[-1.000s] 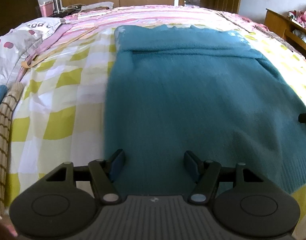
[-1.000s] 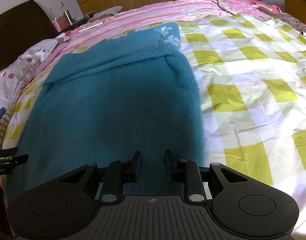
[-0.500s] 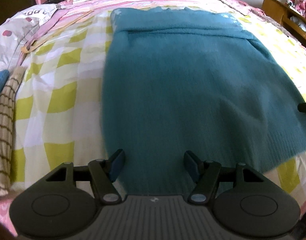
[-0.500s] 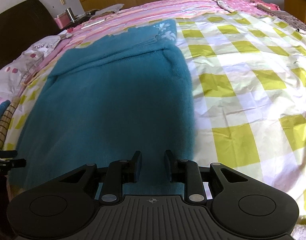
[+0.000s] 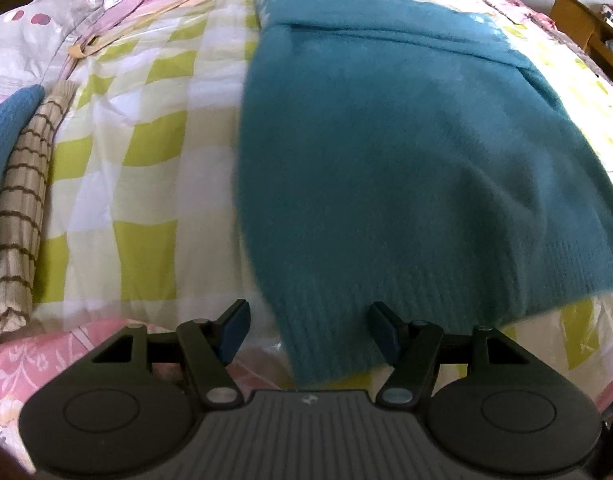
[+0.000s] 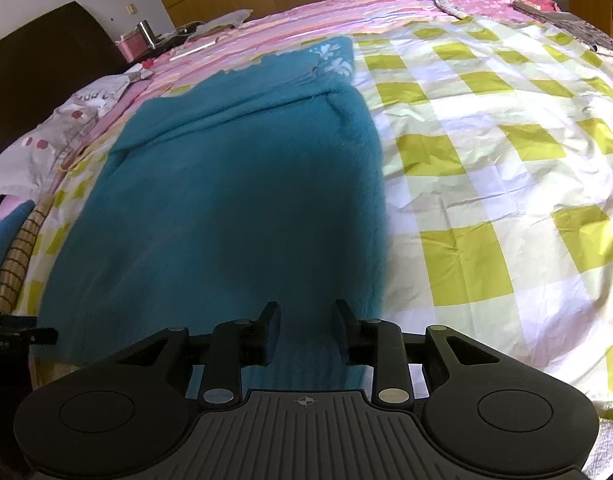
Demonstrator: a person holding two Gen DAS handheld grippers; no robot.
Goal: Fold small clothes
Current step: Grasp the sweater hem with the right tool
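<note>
In the left wrist view, the left tool (image 5: 306, 334) points forward over the near edge of the bed (image 5: 138, 168), its fingers spread wide and gripping nothing. The ribbed hem corner of the teal sweater (image 5: 406, 152) lies between them, beside the right finger; contact cannot be judged. The sweater lies flat on the yellow-checked sheet (image 5: 146, 136). A striped beige cloth (image 5: 22, 216) lies at the left. Partial letters on a pillow (image 5: 46, 32) are too blurred to read.

In the right wrist view, the right tool (image 6: 304, 330) sits low at the sweater's (image 6: 234, 184) near hem, fingers parted, cloth between them but unpinched. The left tool's tip (image 6: 22, 334) shows at the left edge.
</note>
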